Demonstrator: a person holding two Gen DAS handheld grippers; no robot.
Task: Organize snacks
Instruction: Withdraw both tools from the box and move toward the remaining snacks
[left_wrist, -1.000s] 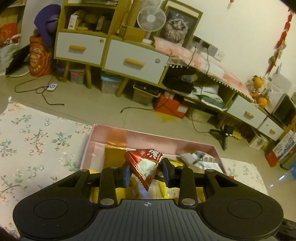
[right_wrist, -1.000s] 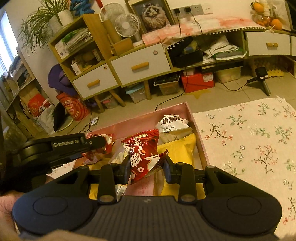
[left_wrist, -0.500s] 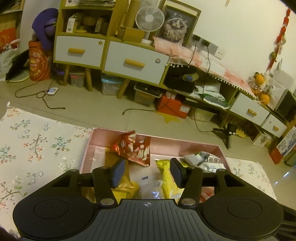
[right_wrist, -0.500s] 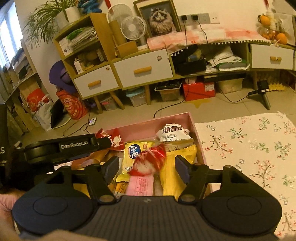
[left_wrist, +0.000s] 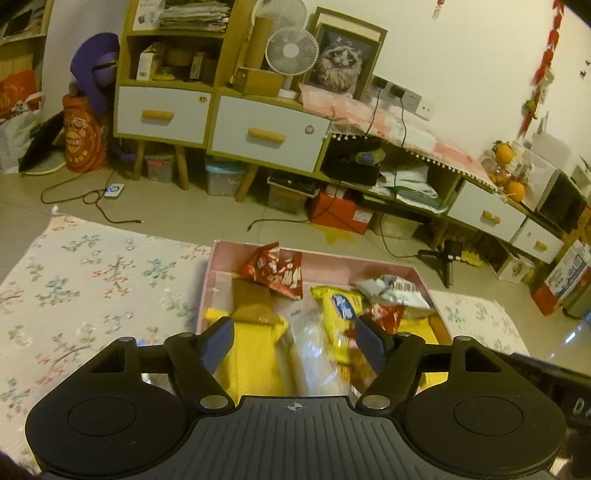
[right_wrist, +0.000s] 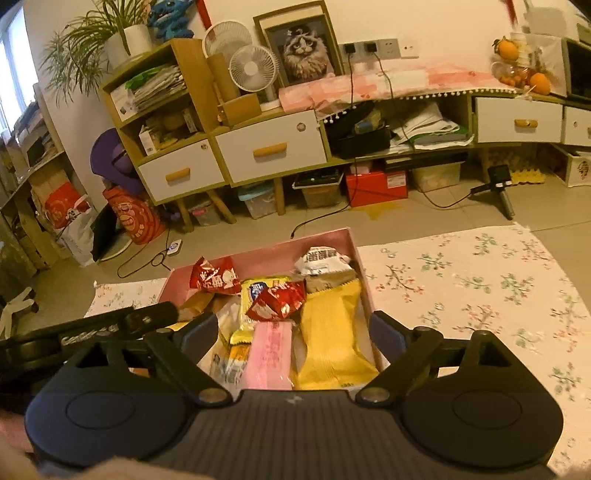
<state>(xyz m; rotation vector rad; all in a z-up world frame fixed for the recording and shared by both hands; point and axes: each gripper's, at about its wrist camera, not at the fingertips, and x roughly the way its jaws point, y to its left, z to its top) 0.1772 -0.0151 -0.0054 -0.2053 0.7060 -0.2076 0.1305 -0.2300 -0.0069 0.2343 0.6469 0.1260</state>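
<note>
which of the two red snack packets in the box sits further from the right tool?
The red packet leaning at the pink box's far wall. The other red packet lies mid-pile on the yellow-blue bag, nearer the right tool.

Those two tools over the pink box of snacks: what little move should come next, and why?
Probably lift both away to fetch more snacks. The left tool and right tool gape with nothing between them, and the red packets already lie inside the pink box.

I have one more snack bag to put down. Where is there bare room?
The flowered cloth right of the pink box is bare, as is the cloth left of it. The box itself is crowded: red packets, a yellow bag, a pink pack.
</note>
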